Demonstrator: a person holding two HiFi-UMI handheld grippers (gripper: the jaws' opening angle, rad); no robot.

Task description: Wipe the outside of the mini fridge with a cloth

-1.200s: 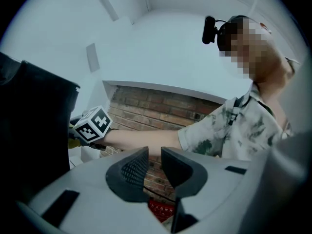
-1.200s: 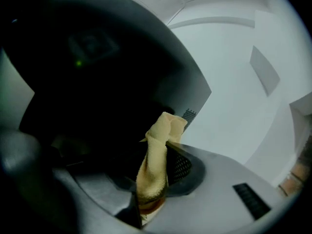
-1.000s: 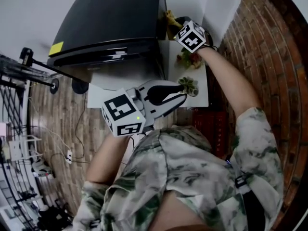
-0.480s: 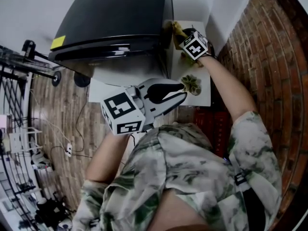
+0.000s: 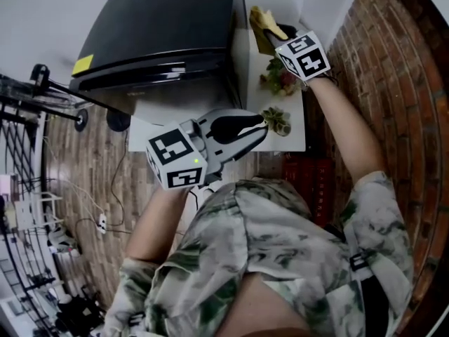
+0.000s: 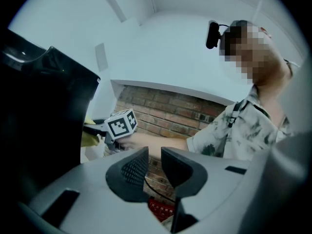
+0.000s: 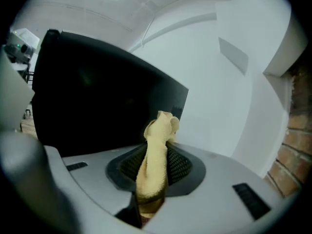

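Right-flank wipe, approach. The soft yellow terry cloth (image 7: pixel 155 150) is bunched into a limp roll and clamped between the pads of the right tongs (image 7: pixel 157 165). Its free end projects past them beside the far edge of the glossy black box-shaped mini fridge (image 7: pixel 97 106); whether fabric and panel touch cannot be told. Judged by its folds, the cloth is light and compliant, so it should drag and flatten rather than push. A hold near mid-length, as here, leaves a loose pad of fabric to meet the panel. The fridge looks rigid, heavy and smooth, unlikely to shift under a light stroke, though slippery to dry fabric. In the head view the right arm reaches forward, fully extended, over the low white desk (image 5: pixel 254 90) that carries two small potted succulents (image 5: pixel 278 121). The right tongs (image 5: pixel 272 35) point at the fridge's right side (image 5: pixel 237 41), cloth (image 5: pixel 265 21) leading. The left arm is bent, keeping the left tongs (image 5: pixel 257 128) close to the torso; their jaws stand narrowly apart with nothing between them (image 6: pixel 155 165).
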